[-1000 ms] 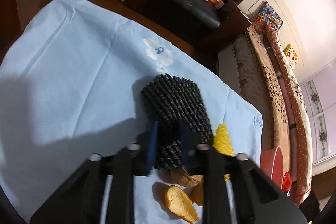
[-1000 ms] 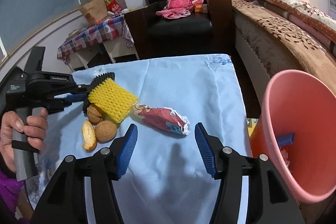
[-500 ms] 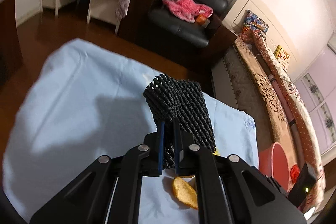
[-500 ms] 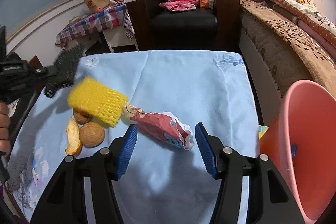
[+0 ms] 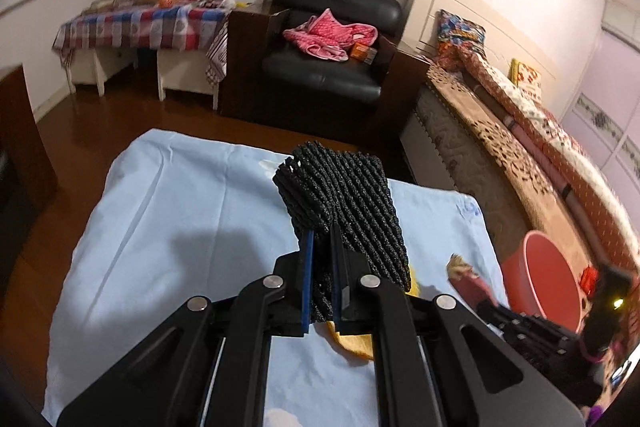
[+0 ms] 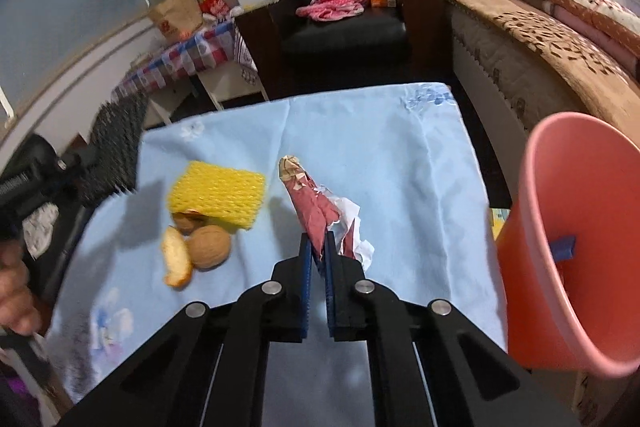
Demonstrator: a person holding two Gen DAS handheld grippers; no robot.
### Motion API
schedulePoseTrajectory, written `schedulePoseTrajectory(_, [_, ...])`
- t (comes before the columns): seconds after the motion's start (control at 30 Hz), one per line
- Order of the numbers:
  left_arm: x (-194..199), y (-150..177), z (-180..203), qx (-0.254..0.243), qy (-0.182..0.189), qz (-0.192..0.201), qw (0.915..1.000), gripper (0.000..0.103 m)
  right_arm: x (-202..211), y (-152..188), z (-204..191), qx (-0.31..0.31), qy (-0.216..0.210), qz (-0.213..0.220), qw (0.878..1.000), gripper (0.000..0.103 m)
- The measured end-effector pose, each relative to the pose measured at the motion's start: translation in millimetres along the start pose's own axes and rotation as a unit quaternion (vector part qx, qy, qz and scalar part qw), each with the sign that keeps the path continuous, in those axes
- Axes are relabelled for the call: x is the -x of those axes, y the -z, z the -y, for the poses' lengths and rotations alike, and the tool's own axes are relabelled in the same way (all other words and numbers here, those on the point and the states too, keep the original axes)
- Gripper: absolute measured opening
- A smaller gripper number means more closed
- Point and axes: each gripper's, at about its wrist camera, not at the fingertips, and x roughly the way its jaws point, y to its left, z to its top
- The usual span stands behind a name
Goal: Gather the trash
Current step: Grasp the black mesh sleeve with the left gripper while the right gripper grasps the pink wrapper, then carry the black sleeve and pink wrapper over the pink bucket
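The left gripper [image 5: 322,247] pinches a black foam net [image 5: 344,203] above the blue-clothed table [image 6: 380,147]. The right gripper [image 6: 318,253] has just closed its fingers on a red wrapper [image 6: 310,205] lying beside the yellow foam net [image 6: 218,193], left of the pink bucket [image 6: 560,195].

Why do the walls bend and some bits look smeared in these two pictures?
Both views: fisheye lenses curve the walls and darken the corners. Right wrist view: the black foam net at left is motion-smeared, while the crumpled red wrapper stays sharp. Left wrist view: the pink plastic bucket looks soft.
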Motion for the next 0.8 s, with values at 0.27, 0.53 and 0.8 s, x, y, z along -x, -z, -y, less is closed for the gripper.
schedulePoseTrajectory(0.27, [9.4, 20.7, 31.7, -0.053, -0.014, 0.005, 0.9985, 0.007, 48.6, 9.9, -3.5, -0.023, -0.01, 0.03, 0.999, 0.005])
schedulePoseTrajectory(0.53, [17.1, 34.6, 54.3, -0.085, -0.028, 0.011, 0.9959, 0.007, 79.6, 20.8, -5.5, -0.037, -0.003, 0.052, 0.998, 0.005])
schedulePoseTrajectory(0.8, [24.6, 37.0, 60.8, -0.093, -0.046, 0.019, 0.9945, 0.007, 89.8, 22.6, -9.2, -0.035, -0.003, 0.06, 0.998, 0.005])
